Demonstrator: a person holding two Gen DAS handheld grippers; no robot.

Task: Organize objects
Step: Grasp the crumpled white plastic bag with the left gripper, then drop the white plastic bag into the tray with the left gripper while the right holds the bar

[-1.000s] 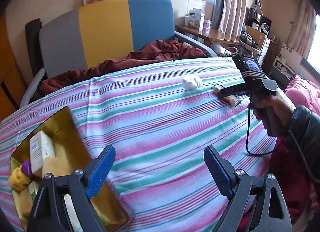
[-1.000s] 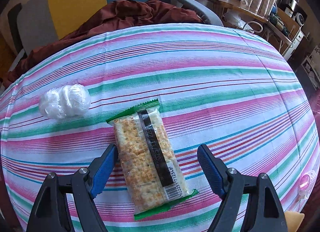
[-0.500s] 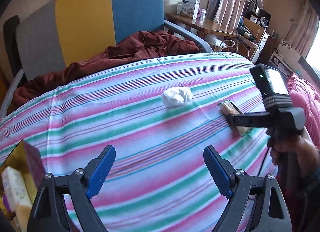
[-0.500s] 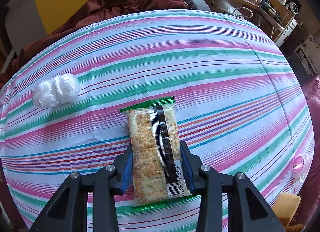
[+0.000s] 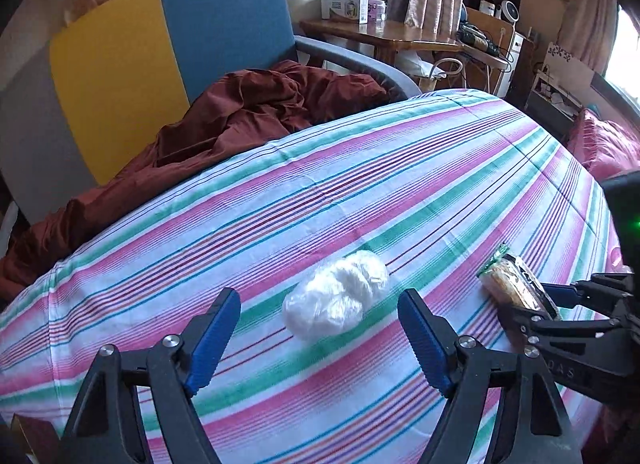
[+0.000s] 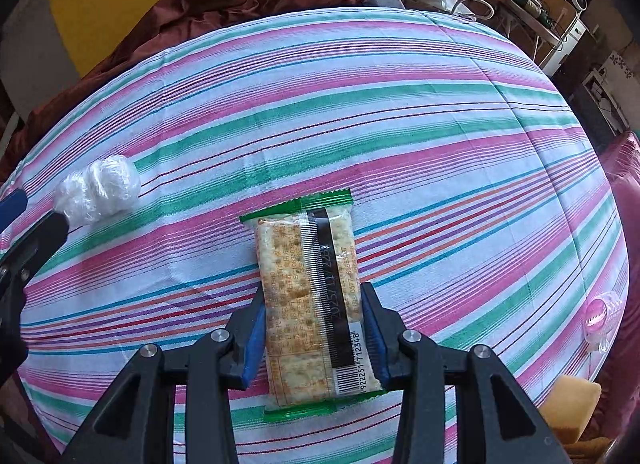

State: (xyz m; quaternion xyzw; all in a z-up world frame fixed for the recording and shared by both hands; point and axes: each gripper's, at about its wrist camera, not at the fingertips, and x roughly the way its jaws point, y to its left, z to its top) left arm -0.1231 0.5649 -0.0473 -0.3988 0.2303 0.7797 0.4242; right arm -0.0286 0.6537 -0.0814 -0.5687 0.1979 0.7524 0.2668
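On the striped cloth (image 6: 360, 103) that covers the table, a cracker packet (image 6: 312, 296) with green ends lies lengthwise, barcode end toward the right gripper (image 6: 314, 340). Its blue-padded fingers (image 6: 254, 340) are clamped on both long edges of the packet's near half, having just closed in on it; from the left wrist view the same packet (image 5: 514, 284) shows at the right edge with black fingers pinching it.

Off to the packet's left sits a white crumpled plastic bundle (image 6: 98, 189), well apart from it. The left gripper (image 5: 320, 338) hangs just short of that bundle (image 5: 338, 300), fingers (image 5: 212, 338) spread wide with the bundle ahead of the gap and neither pad touching it; its jaws have just been narrowing a little, with nothing between them.

Beyond the table's far edge a dark red cloth (image 5: 248, 111) is heaped on a chair (image 5: 168, 35) with grey, yellow and blue panels. A yellow sponge-like block (image 6: 568, 412) shows at the lower right edge of the right wrist view
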